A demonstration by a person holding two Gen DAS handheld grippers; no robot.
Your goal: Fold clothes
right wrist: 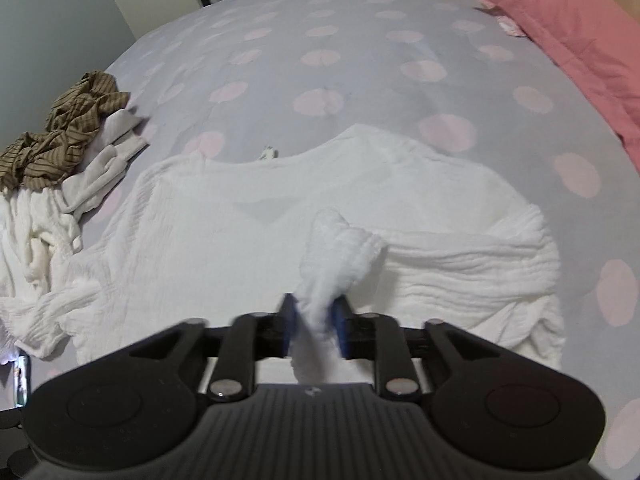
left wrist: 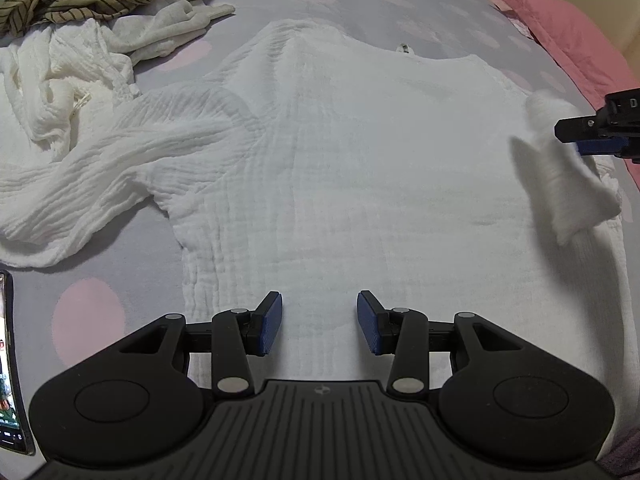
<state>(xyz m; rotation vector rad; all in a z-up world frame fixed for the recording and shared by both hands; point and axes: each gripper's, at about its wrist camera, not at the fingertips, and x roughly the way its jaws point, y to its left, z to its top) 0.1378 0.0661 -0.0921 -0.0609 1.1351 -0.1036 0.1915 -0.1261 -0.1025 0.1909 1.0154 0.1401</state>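
Right wrist view: right gripper (right wrist: 314, 328) blurred, sleeve (right wrist: 340, 248) of crinkled white shirt (right wrist: 192, 240) between its pads, grip unclear. Left gripper (left wrist: 320, 322) spread, empty.

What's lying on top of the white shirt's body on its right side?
The shirt has its right sleeve folded over it, the cuff between the right gripper's pads. What the sleeve covers can't be seen.

Bed (right wrist: 360, 12), grey sheet with pink dots. White shirt (left wrist: 340, 160) spread flat ahead of left claw (left wrist: 320, 322); clothes pile (left wrist: 80, 40) far left, pink pillow (right wrist: 580, 28) far right, phone (left wrist: 8, 360) beside left.
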